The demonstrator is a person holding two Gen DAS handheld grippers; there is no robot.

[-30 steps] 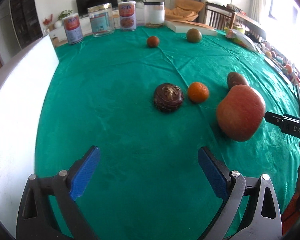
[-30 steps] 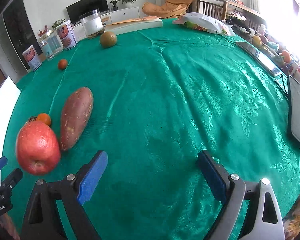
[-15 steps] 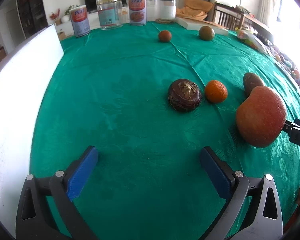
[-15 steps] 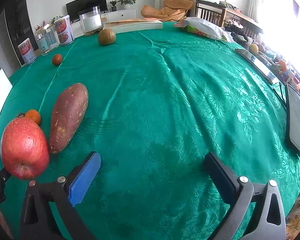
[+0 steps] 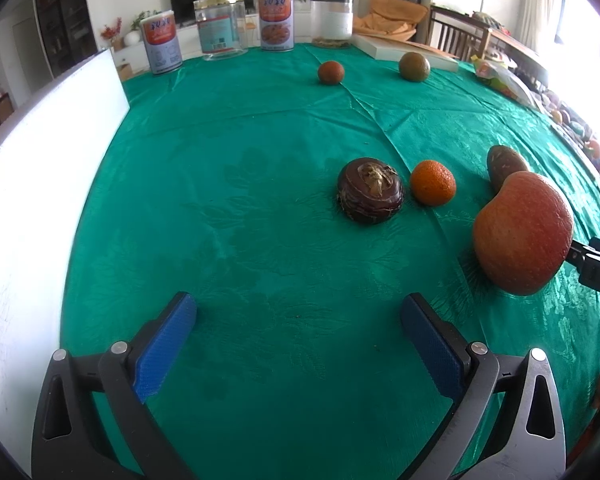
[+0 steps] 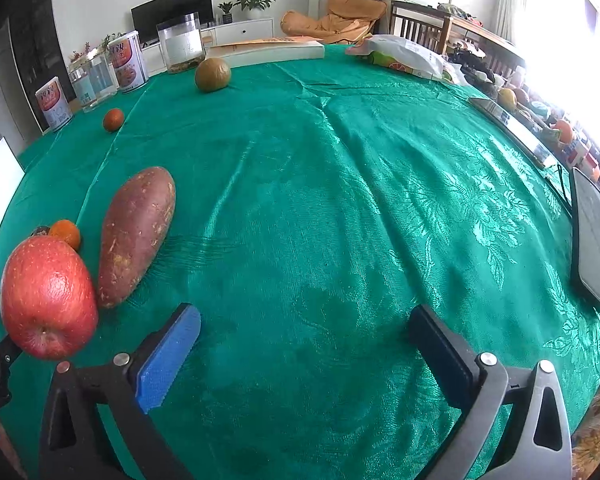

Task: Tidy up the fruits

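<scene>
While both tools hang over bare green cloth, neither pinches anything: the left tool (image 5: 298, 332) and the right tool (image 6: 304, 340) each have their blue pads spread wide, having just finished opening, with only tablecloth between them.

Nearest lies the red apple (image 5: 522, 236), just to the right of the left tool and to the left of the right one, so either could reach it. Touching or almost touching it on the right tool's side is the sweet potato (image 6: 136, 232); beyond sit the small orange (image 5: 433, 182) and a dark, flattened round fruit (image 5: 370, 190), close together, as if a group is being gathered there. Two more round fruits, a reddish one (image 5: 331, 72) and a greenish-brown one (image 5: 414, 66), remain well apart near the far edge by the tins (image 5: 162, 46).

Open cloth (image 6: 340, 200) stretches ahead of the right tool; a white board (image 5: 32, 184) bounds the left side, and a dark tablet (image 6: 592, 236) lies near the right edge.
</scene>
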